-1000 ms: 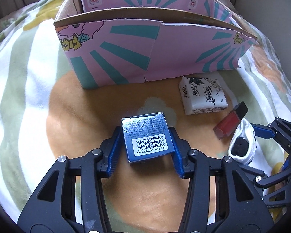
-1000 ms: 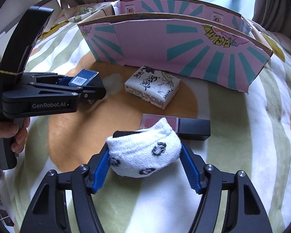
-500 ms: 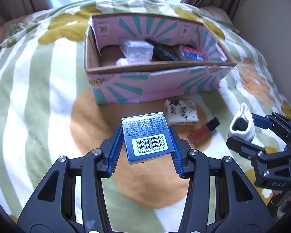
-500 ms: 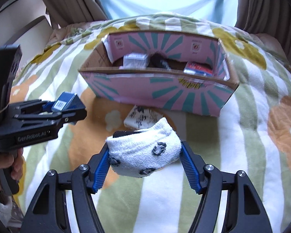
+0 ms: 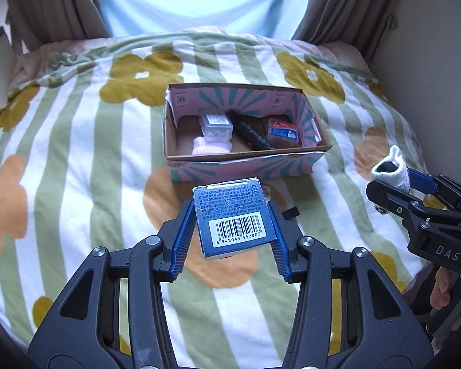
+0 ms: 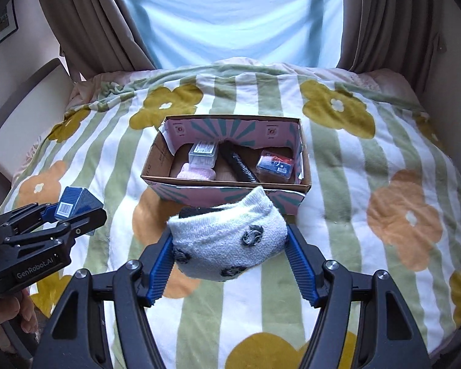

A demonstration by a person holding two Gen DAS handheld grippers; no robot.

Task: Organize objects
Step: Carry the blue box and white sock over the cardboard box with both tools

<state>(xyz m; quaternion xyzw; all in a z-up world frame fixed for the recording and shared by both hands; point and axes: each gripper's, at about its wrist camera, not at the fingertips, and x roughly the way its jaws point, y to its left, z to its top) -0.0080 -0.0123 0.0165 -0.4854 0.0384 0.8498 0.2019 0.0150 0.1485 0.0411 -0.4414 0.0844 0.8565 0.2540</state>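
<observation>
Now, both claws hang high over the bed, each with a load.

Left gripper (image 5: 232, 230): clamped on the blue carton (image 5: 234, 219) — its blue pads press the carton's two sides, barcode face up toward the camera, the far end of the carton sticking out past the fingertips.

Right gripper (image 6: 229, 246): closed about halfway on the white sock (image 6: 227, 240), a soft rolled bundle with dark grey spots, squeezed between the two blue pads and bulging above them.

Pink box (image 5: 246, 166): ahead of and below both claws, open top toward the cameras, resting on the striped flower blanket (image 5: 76, 160); neither load is over its opening.

Inside the box: a clear plastic case (image 5: 215, 124), a black tube (image 5: 253, 132) lying slantwise, a red and blue packet (image 5: 282, 130) and a pink fluffy item (image 5: 210, 147) against the near wall.

Claw to claw: in the left view the right gripper sits well off to the right, sock end showing; in the right view the left one sits low at the left edge.

Hands: fingers (image 6: 24, 316) wrap the left handle — a bit of another hand (image 5: 442, 289) shows on the right handle.

Beyond the box: curtains (image 6: 86, 21) frame a bright window.
</observation>
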